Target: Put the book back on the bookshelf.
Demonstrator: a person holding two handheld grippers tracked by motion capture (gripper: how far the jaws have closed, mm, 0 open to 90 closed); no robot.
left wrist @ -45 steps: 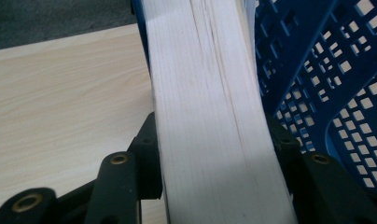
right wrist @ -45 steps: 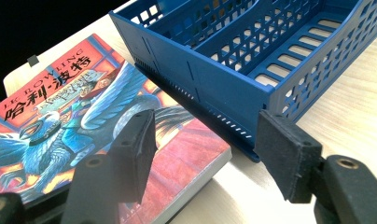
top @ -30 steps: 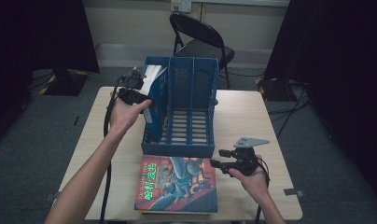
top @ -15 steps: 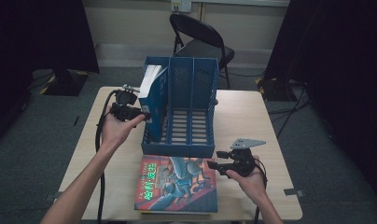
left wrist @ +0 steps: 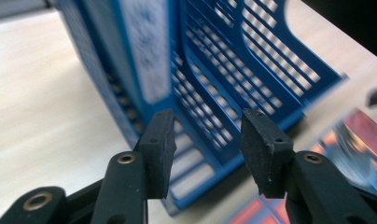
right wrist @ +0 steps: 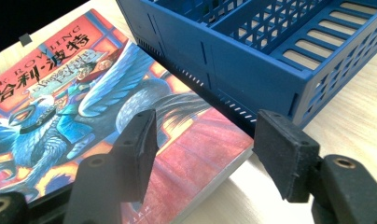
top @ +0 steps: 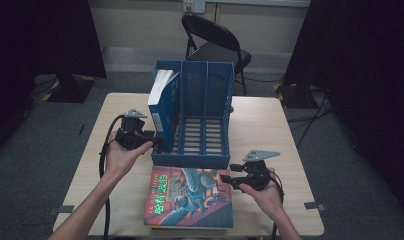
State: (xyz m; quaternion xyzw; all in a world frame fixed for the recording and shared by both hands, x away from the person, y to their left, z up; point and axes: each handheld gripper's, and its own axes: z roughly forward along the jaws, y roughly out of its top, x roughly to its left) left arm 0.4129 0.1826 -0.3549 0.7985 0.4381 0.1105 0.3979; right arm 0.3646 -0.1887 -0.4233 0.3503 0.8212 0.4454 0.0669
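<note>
Blue file rack [top: 205,125] stands mid-table; the illustrated book [top: 192,197] lies at the near edge. Right gripper [top: 230,178], jaws apart, approaches its corner; left gripper [top: 157,142], jaws narrowing on nothing, withdraws.

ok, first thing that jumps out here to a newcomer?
The blue file rack mid-table, with a blue book standing in its leftmost slot. Then the colourful illustrated book lying flat in front of it. The left gripper and right gripper flank them, both open and empty.
</note>
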